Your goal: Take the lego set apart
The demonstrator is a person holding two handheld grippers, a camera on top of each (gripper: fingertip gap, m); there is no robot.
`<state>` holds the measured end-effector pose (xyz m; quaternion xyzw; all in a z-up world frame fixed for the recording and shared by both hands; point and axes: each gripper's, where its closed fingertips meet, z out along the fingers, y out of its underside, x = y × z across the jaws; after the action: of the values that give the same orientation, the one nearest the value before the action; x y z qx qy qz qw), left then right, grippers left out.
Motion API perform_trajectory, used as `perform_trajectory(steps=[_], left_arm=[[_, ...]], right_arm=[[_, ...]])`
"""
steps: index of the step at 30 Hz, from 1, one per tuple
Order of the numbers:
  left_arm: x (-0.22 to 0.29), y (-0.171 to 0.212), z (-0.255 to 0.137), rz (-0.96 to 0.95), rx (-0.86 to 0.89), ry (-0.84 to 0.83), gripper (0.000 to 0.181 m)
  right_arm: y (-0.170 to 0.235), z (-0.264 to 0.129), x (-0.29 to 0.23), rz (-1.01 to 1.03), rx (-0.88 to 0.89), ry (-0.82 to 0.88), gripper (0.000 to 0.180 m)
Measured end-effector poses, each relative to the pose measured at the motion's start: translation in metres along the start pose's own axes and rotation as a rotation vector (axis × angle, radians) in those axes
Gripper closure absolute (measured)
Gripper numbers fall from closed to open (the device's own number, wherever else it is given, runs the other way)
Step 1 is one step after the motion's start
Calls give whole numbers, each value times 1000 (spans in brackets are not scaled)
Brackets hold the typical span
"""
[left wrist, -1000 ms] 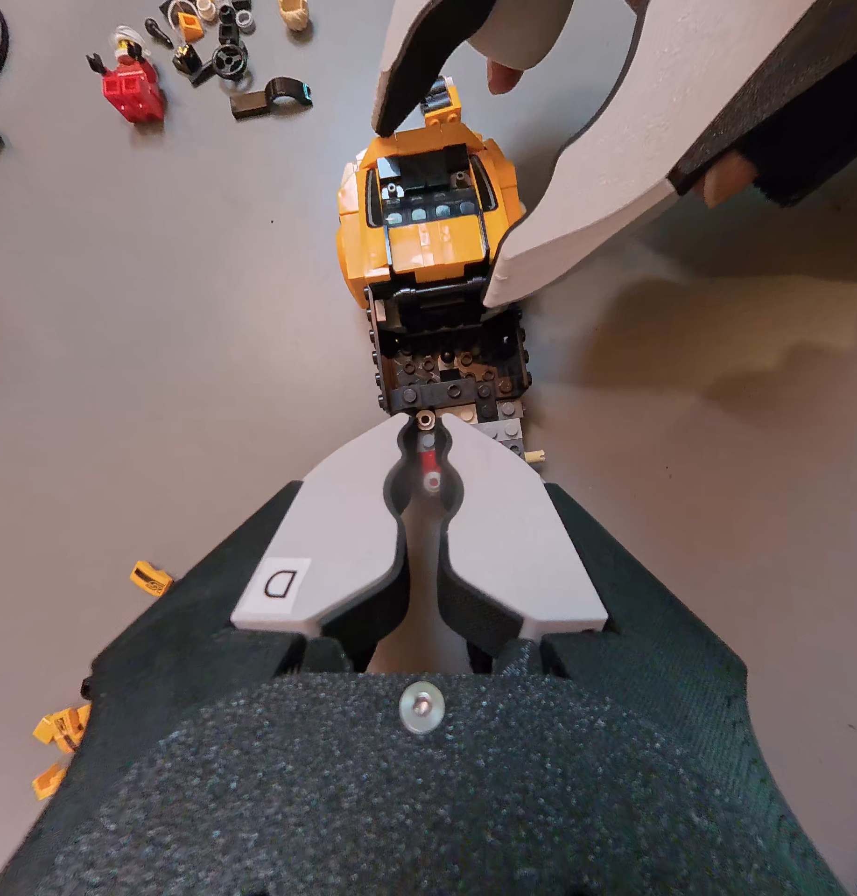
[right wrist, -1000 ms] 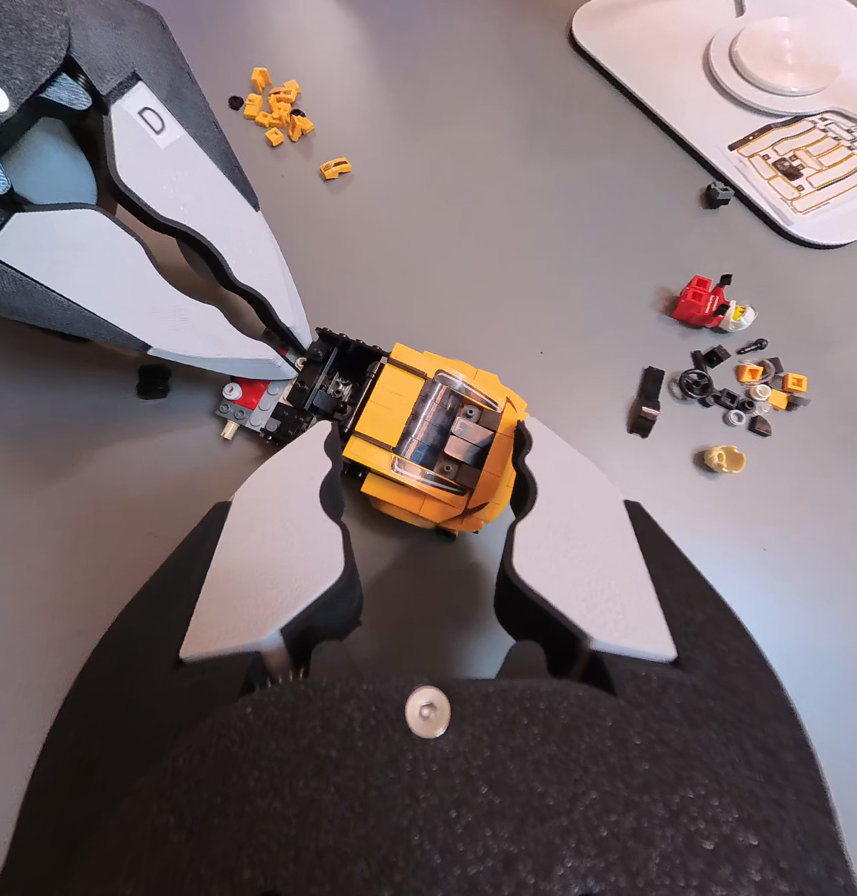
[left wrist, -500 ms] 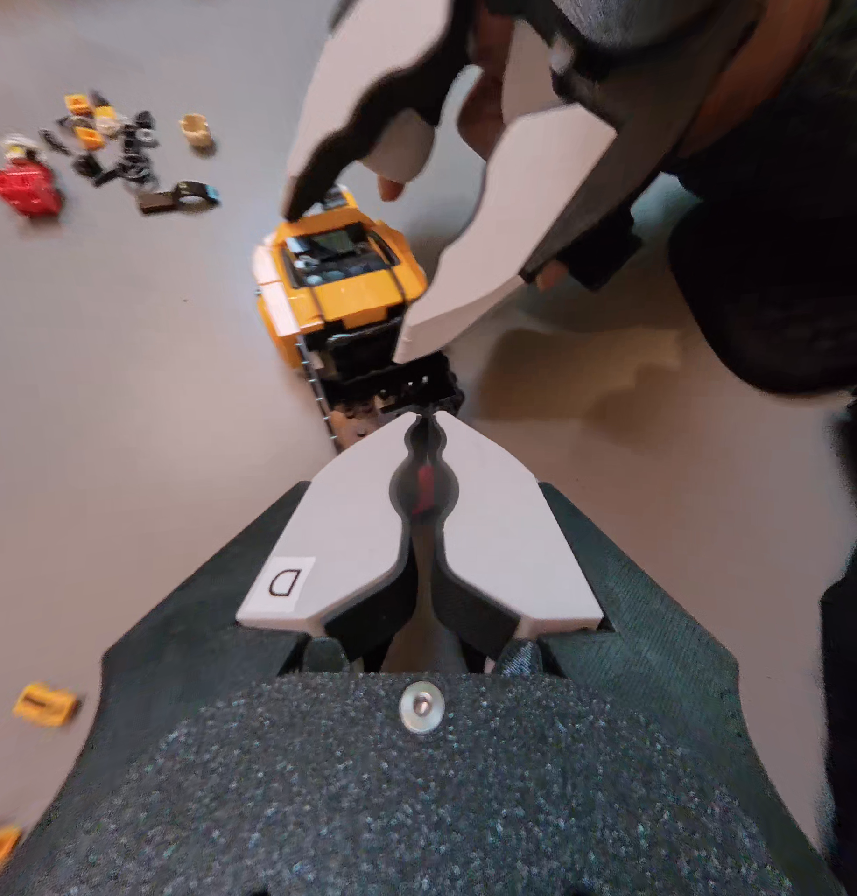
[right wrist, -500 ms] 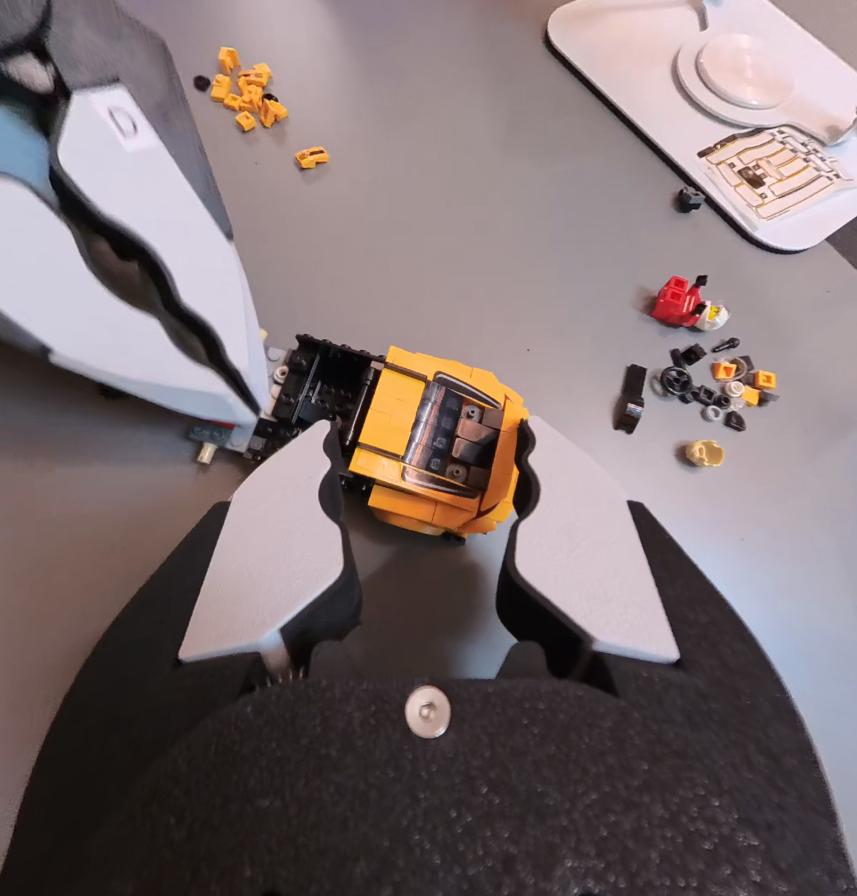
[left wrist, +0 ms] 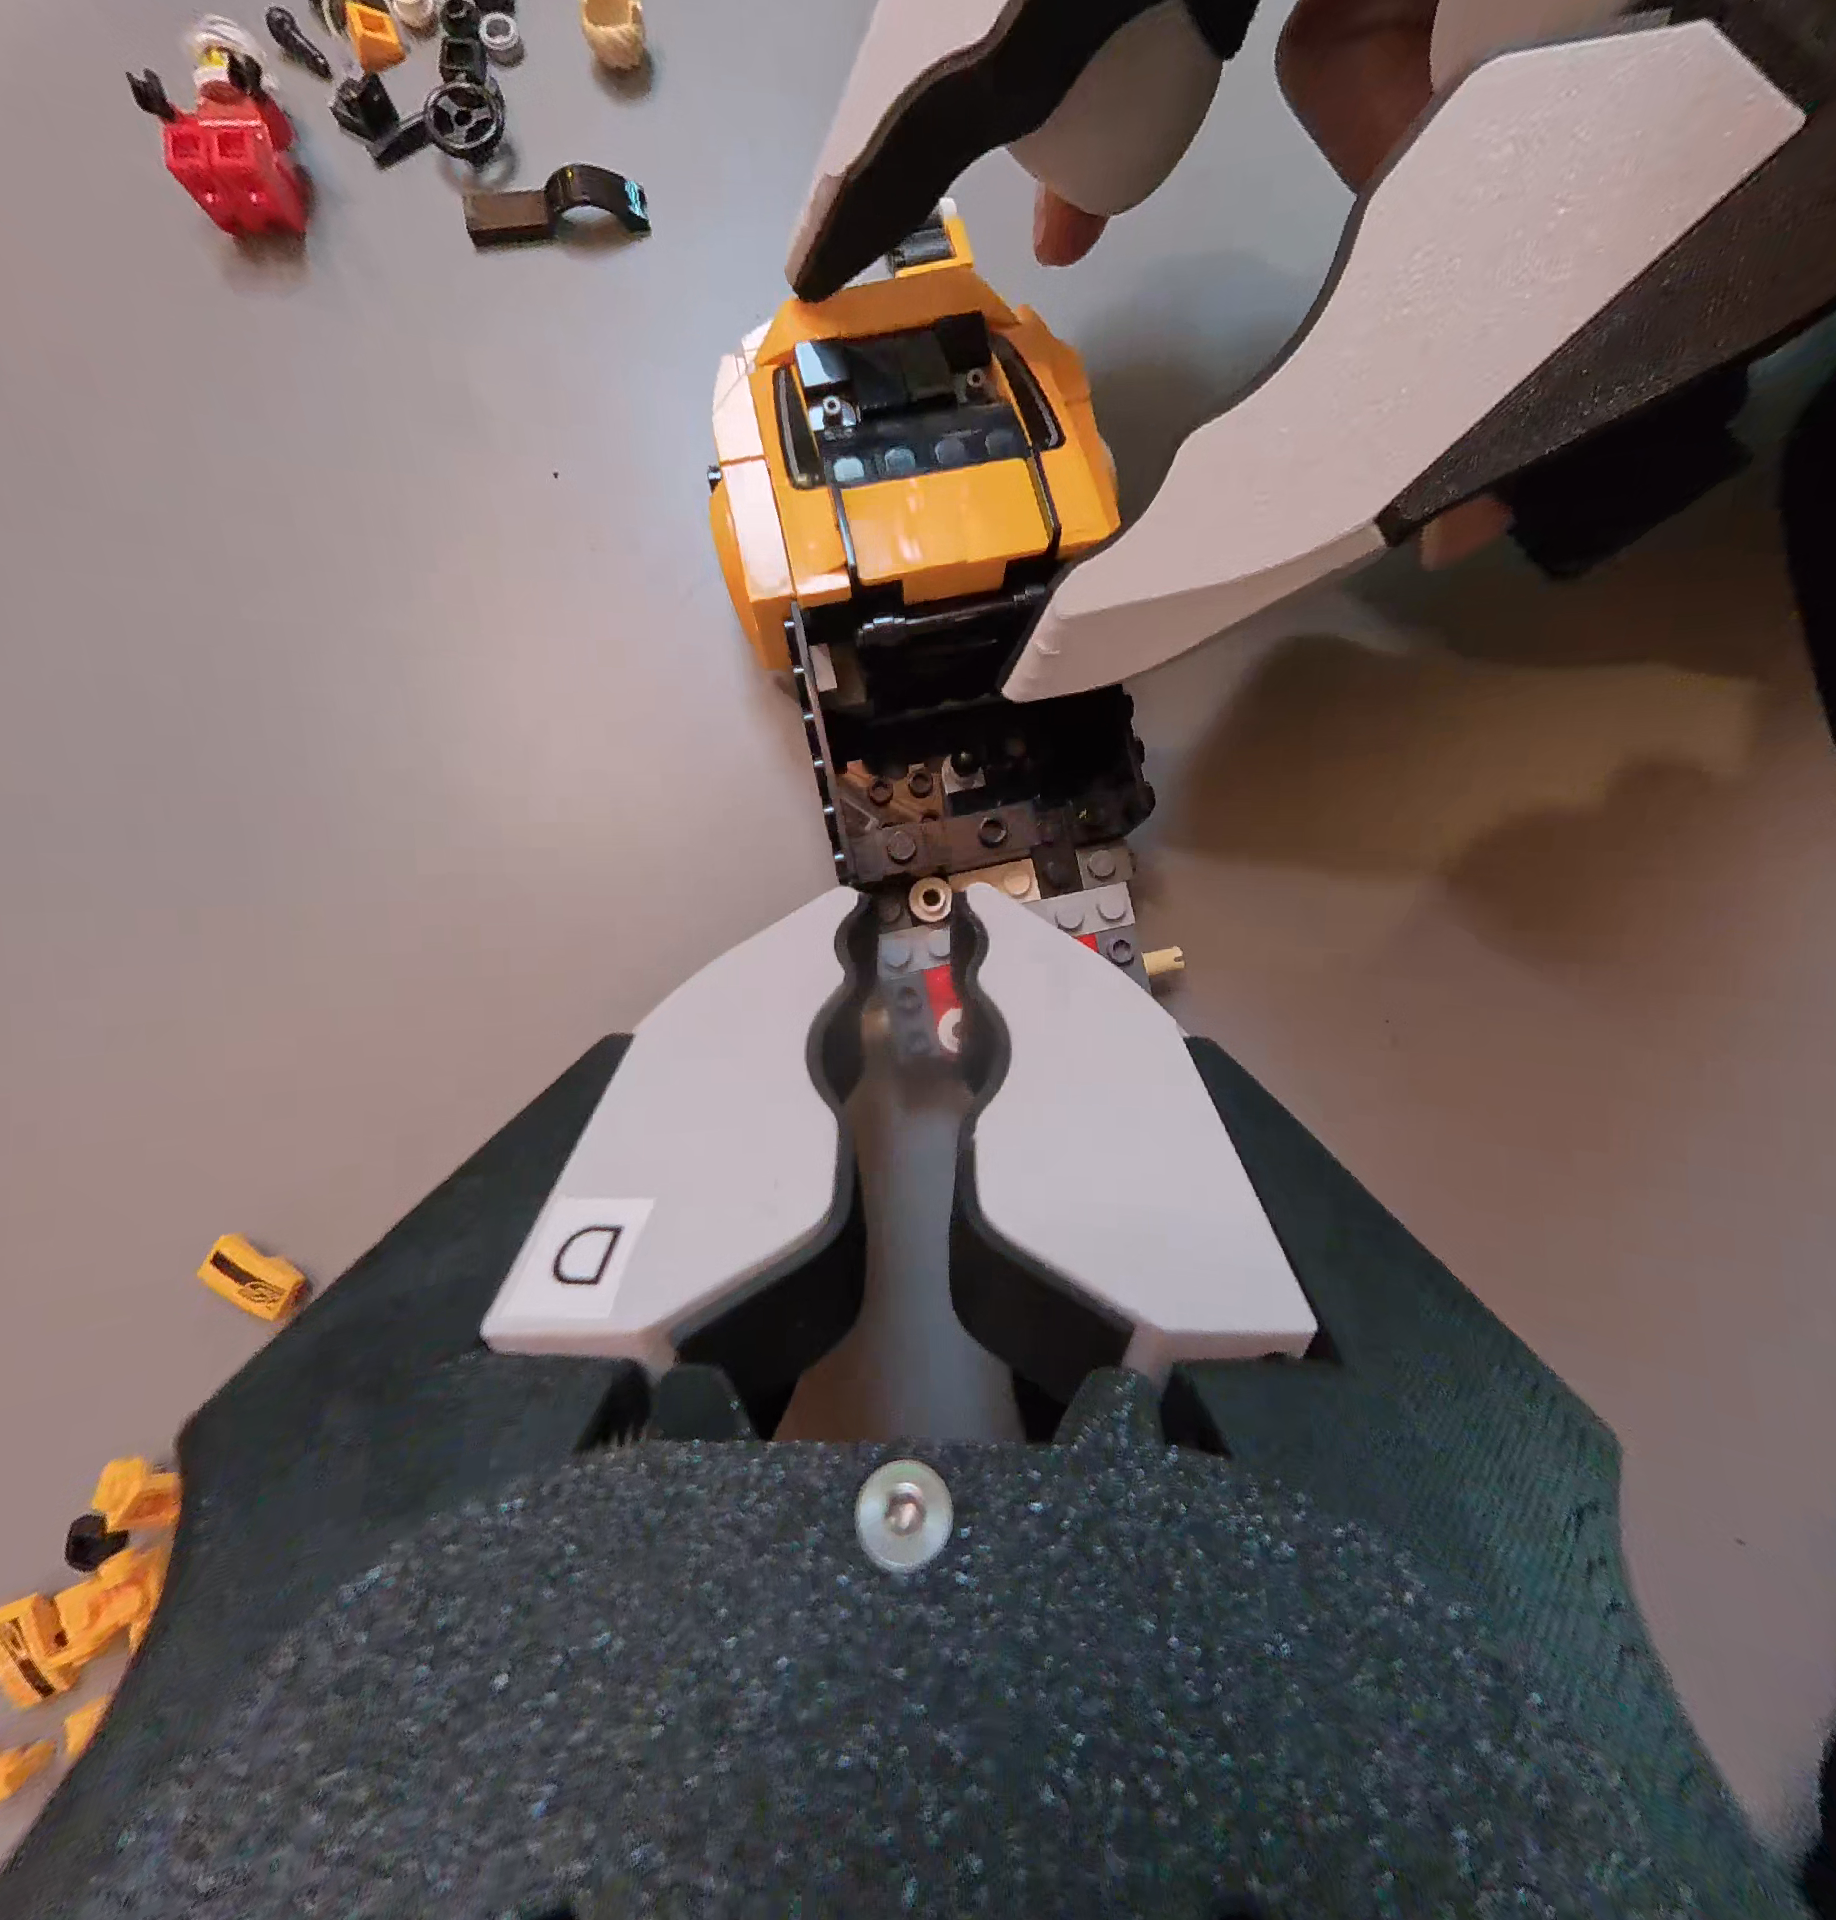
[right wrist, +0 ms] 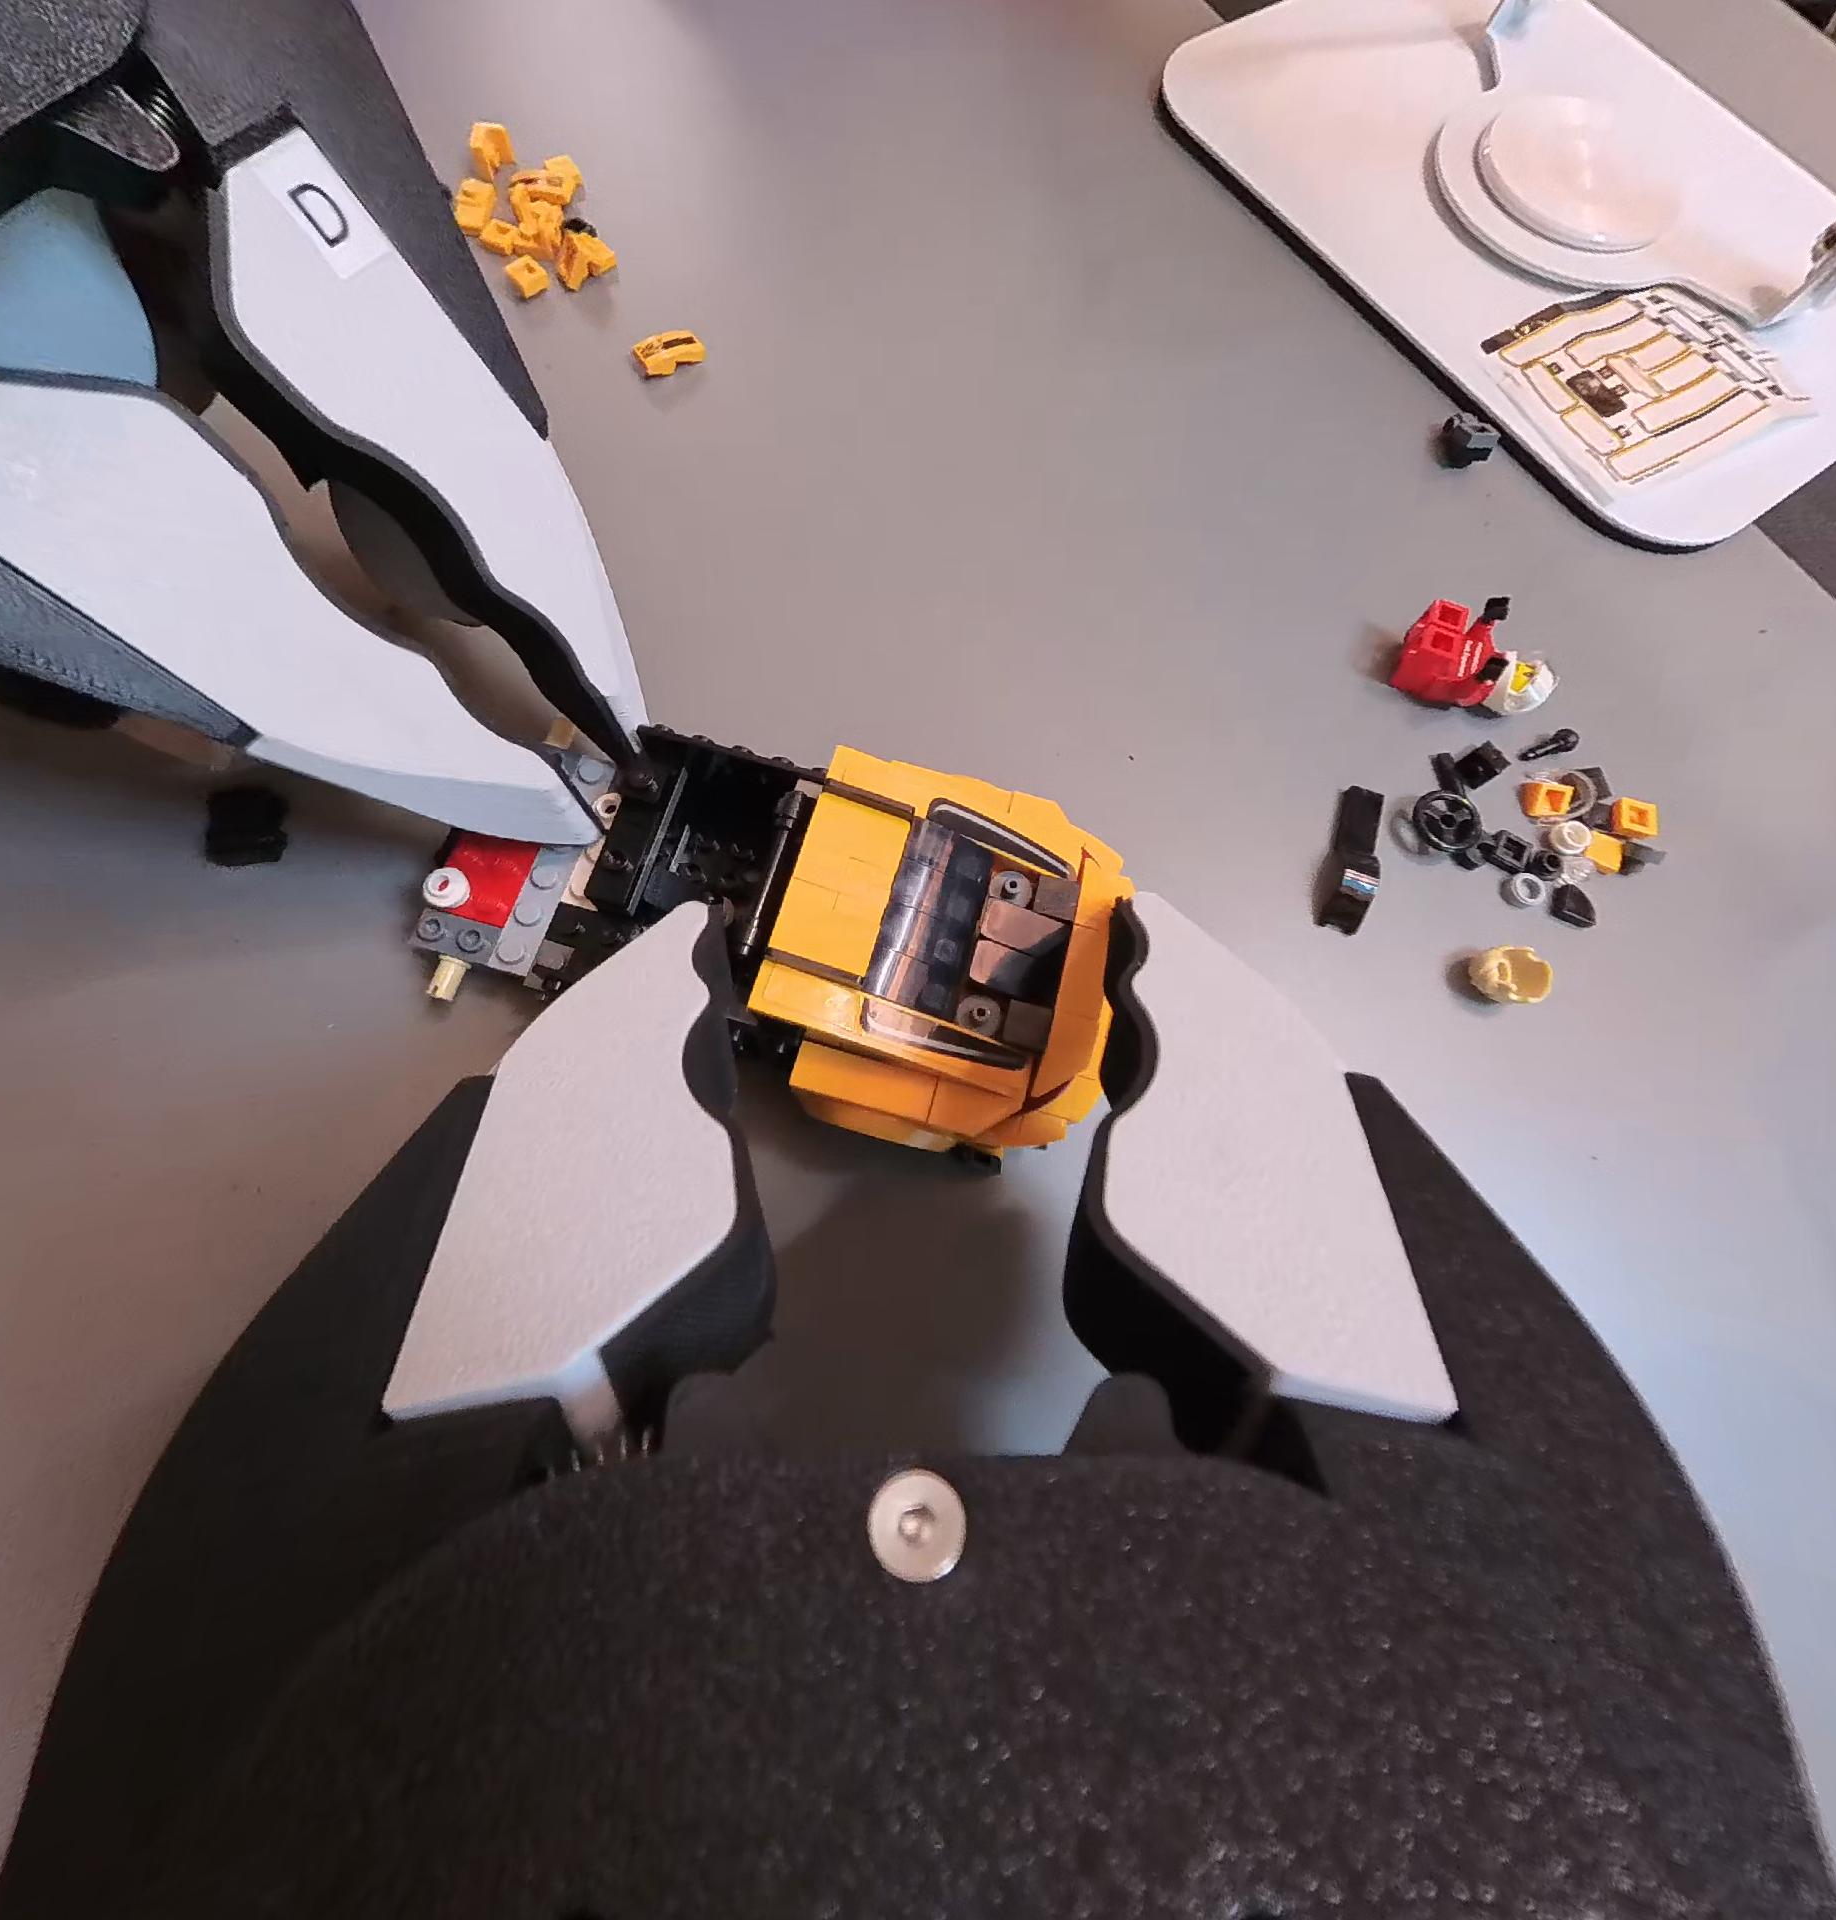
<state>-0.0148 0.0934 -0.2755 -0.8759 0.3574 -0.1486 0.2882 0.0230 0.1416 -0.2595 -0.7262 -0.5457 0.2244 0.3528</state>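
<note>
Looks like an office or lab desk: plain grey tabletop (right wrist: 997, 468), white rounded pad (right wrist: 1309, 135) far right of the tool.

Lego car (right wrist: 893, 966): orange body, black chassis, dark window; grey and red plates at its stripped end.
Table (right wrist: 997, 468): plain grey.
Gripper fingers (left wrist: 748, 1101): light grey, black inner edges.
Small bricks (right wrist: 535, 223) beyond the car's stripped end: orange.
Minifigure (right wrist: 1454, 665) beyond the car's orange end: red, white helmet.
Tray (right wrist: 1309, 104): white, dark rim.
</note>
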Motion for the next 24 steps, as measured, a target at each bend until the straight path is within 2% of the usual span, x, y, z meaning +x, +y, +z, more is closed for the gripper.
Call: perform_trajectory(steps=[11, 16, 24], left_arm=[[6, -4, 4, 21, 26, -94, 168], [9, -5, 3, 118, -19, -167, 175], [10, -5, 4, 35, -2, -81, 174]], right_arm=[[1, 2, 4, -11, 3, 23, 110], [1, 2, 4, -18, 7, 27, 110], [1, 2, 4, -24, 9, 26, 110]])
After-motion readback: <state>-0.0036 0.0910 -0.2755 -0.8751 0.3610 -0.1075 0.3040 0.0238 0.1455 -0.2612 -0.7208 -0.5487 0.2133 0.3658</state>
